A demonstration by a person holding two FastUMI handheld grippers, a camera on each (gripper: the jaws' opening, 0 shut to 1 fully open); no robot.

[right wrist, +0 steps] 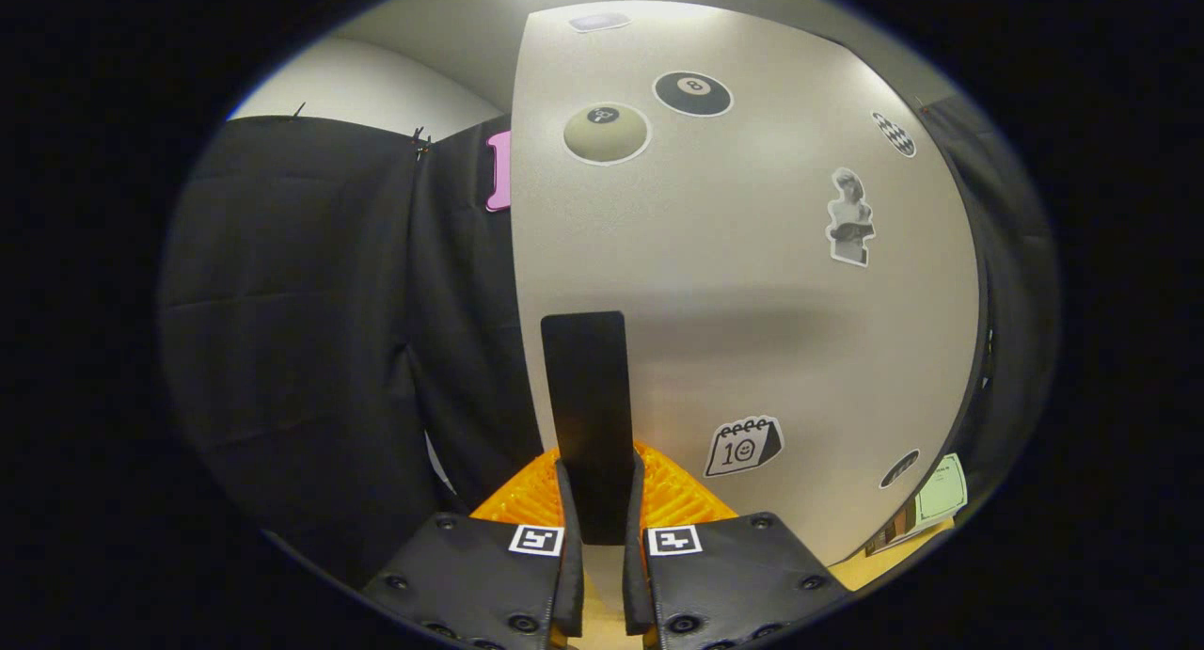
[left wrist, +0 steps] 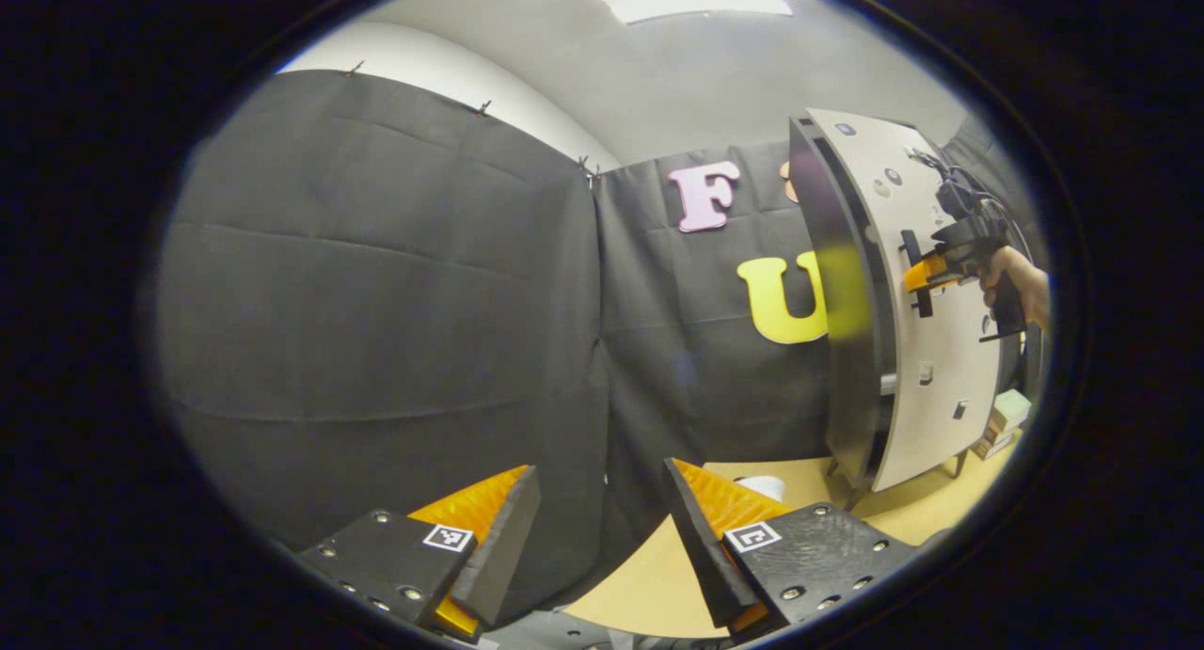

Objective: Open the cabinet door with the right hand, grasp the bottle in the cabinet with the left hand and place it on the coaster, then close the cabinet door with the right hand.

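Black cloth drapes the booth behind a tan tabletop (left wrist: 658,584), and at the left of the left gripper view the left gripper (left wrist: 602,528) waits low over that tabletop with its fingers spread wide apart and nothing between them. Further right stands the cabinet (left wrist: 851,349), its pale stickered door (left wrist: 941,349) swung a little way off the dark body. At the door's front the right gripper (left wrist: 926,274), held by a hand (left wrist: 1021,288), sits on the handle (left wrist: 910,255). In the right gripper view the right gripper (right wrist: 602,528) has its two fingers pressed onto the dark upright handle (right wrist: 585,396) — a firm clamp. The step in hand looks like the opening of the door. The bottle is presumably inside, hidden by the door; the coaster I cannot make out. Next, the door needs swinging wider — enough for the left gripper to reach in
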